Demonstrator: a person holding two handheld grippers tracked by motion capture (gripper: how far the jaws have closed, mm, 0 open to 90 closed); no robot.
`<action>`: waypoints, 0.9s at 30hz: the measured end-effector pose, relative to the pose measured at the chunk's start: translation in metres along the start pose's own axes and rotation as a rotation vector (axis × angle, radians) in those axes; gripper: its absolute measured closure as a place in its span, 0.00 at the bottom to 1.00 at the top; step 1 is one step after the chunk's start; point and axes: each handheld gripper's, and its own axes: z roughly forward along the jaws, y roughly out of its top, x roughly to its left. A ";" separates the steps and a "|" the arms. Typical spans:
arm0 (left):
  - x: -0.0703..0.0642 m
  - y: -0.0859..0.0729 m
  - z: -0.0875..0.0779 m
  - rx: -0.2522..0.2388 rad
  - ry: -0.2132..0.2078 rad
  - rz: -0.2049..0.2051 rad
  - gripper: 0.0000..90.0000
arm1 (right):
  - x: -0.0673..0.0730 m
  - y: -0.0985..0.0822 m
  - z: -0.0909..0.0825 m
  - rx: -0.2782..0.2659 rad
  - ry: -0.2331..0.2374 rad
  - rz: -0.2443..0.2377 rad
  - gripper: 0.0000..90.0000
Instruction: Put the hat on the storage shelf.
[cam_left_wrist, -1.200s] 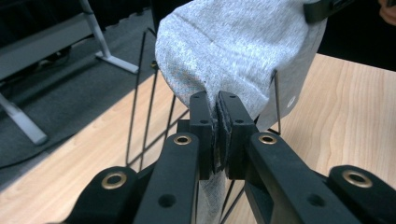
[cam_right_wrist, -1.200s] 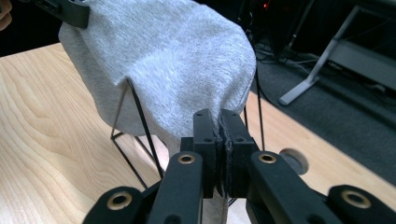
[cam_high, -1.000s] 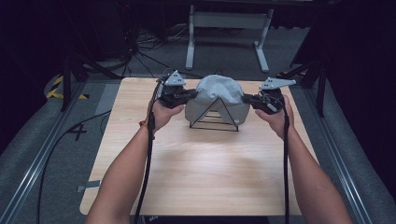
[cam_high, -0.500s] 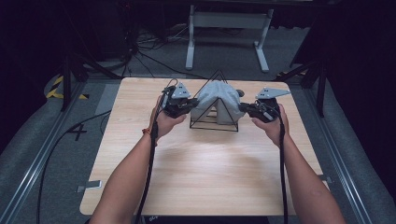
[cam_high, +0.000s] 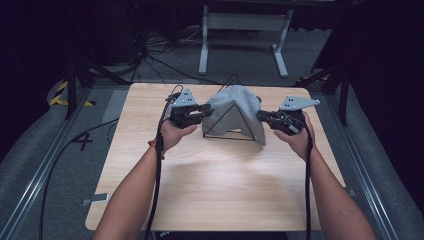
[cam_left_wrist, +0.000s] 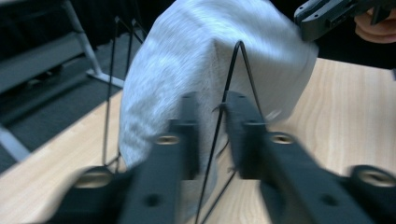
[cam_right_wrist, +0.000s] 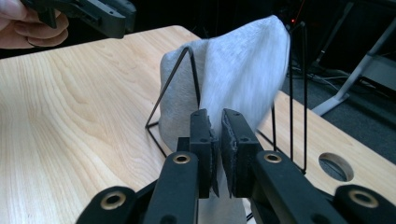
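Left gripper (cam_high: 206, 109) jaws slightly apart around the wire frame (cam_high: 229, 116); right gripper (cam_high: 261, 115) jaws pinch the grey cloth (cam_high: 239, 102)

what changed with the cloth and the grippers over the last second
The grey cloth was drawn down over the black wire frame; its peak now pokes out. The left gripper and right gripper moved slightly apart. The frame stayed on the table.

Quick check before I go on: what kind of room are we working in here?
Probably a lab or recording studio, not a home. A bare wooden table stands on grey floor between metal rails, cables lie loose behind it, the surroundings are dark, and a white metal stand sits at the back.
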 end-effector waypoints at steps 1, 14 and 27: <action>0.002 -0.003 0.003 0.024 0.006 -0.007 0.70 | 0.000 -0.001 0.000 0.002 0.001 0.004 0.89; 0.006 -0.020 0.000 0.104 0.028 -0.010 0.71 | -0.005 -0.019 -0.001 0.057 -0.058 0.042 0.78; -0.010 -0.038 -0.048 0.241 0.105 0.094 0.56 | 0.007 -0.036 -0.027 0.165 -0.105 -0.013 0.67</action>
